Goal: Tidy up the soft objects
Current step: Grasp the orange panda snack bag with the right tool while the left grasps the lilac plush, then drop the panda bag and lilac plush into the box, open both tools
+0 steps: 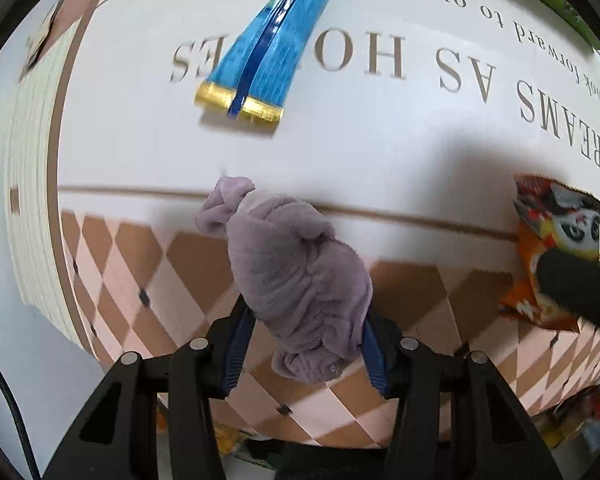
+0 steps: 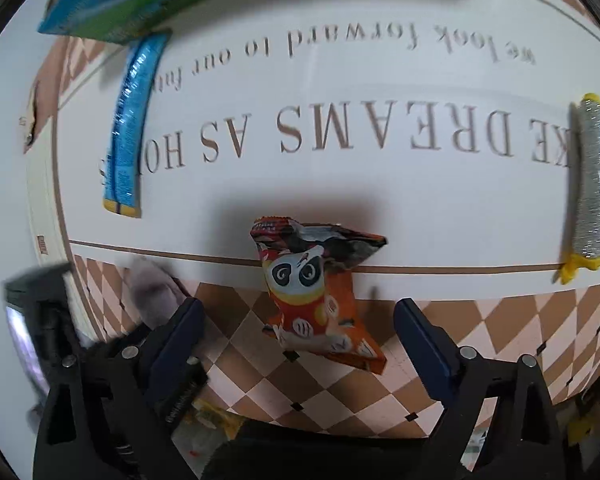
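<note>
1. The left gripper [image 1: 306,340] is closed on the cloth [image 1: 296,280], a purple bundle low in the centre of the left wrist view. Only the lower part sits between the blue pads [image 1: 236,354]; the upper part sticks out free toward the mat [image 1: 380,152]. The risk: the soft fabric can slip out, or unroll and hang, if the hold is weak.

2. The right gripper [image 2: 300,344] is wide open and holds nothing. The snack bag [image 2: 320,300] with a panda face lies between its fingers, low in the centre of the right wrist view, on the mat's checkered border.

3. The bag looks puffy and crumpled. If the jaws close on the air-filled part, I think it can squirt sideways or be crushed.

4. The two grippers work close together: the right one shows at the right edge of the left view, just beside the bag. They can bump.

5. The blue packet [image 2: 128,128] at upper left and the silver pouch [image 2: 594,184] at the right edge lie well apart.
</note>
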`<state>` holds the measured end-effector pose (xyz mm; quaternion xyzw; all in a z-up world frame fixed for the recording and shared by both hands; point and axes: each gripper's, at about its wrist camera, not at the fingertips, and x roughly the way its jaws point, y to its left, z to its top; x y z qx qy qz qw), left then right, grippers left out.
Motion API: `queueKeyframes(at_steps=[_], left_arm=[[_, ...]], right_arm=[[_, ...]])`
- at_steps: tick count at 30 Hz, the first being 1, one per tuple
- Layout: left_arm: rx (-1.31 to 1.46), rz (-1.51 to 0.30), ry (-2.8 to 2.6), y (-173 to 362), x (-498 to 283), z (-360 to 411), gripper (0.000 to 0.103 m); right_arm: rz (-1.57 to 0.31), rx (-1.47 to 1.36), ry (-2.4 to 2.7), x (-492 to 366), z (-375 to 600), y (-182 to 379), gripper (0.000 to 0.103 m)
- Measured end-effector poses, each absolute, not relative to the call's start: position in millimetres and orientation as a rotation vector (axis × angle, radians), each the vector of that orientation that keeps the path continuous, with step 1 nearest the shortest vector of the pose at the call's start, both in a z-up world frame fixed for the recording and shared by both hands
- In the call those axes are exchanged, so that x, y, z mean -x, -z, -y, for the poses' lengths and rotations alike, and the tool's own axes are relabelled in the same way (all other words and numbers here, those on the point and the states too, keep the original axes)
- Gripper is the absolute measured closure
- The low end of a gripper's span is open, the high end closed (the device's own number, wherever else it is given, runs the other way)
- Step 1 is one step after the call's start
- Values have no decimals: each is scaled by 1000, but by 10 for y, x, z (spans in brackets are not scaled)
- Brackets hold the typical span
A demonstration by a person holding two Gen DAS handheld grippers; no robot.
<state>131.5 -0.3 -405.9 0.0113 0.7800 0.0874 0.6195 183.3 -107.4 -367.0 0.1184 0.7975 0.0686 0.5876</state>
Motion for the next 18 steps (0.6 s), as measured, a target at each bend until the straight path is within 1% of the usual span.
queueKeyframes(at_steps=[1,4,5,6,7,8,9,10,12,14,17,18], left_arm=[[-20,-1804,-198,4095,-1346,16,56],[30,-1820,-196,4132,-1418,13,56],[42,-1821,-192,4130,-1447,-2,56],[57,-1820,-189,4128,-1465,-17,56],[75,-1822,-186,4132,-1475,-10,56],[84,-1823,-183,4123,-1484,-59,57],[89,-1823,-177,4120,-1496,-62,61],[78,-1823,-176,4116,-1511,-20,64],[67,-1807,-167,4006,-1557,-106,66],[65,-1769,-135,3792,-1620,-34,66],[69,-1676,-53,3260,-1846,84,66],[70,-1629,-16,2999,-1996,154,66]], right_arm=[[-1868,-271,-157,-1829,1053,3711,10],[-1897,-257,-148,-1808,995,3825,19],[-1908,-248,-147,-1794,979,3863,26],[-1918,-239,-145,-1782,969,3890,37],[-1927,-220,-142,-1762,949,3921,42],[-1933,-206,-141,-1746,965,3934,54],[-1932,-182,-136,-1726,956,3944,58],[-1926,-178,-140,-1708,954,3937,59],[-1914,-158,-142,-1665,964,3906,62],[-1905,-164,-158,-1652,997,3818,63],[-1873,-209,-211,-1687,1070,3530,63],[-1853,-217,-226,-1731,1090,3389,64]])
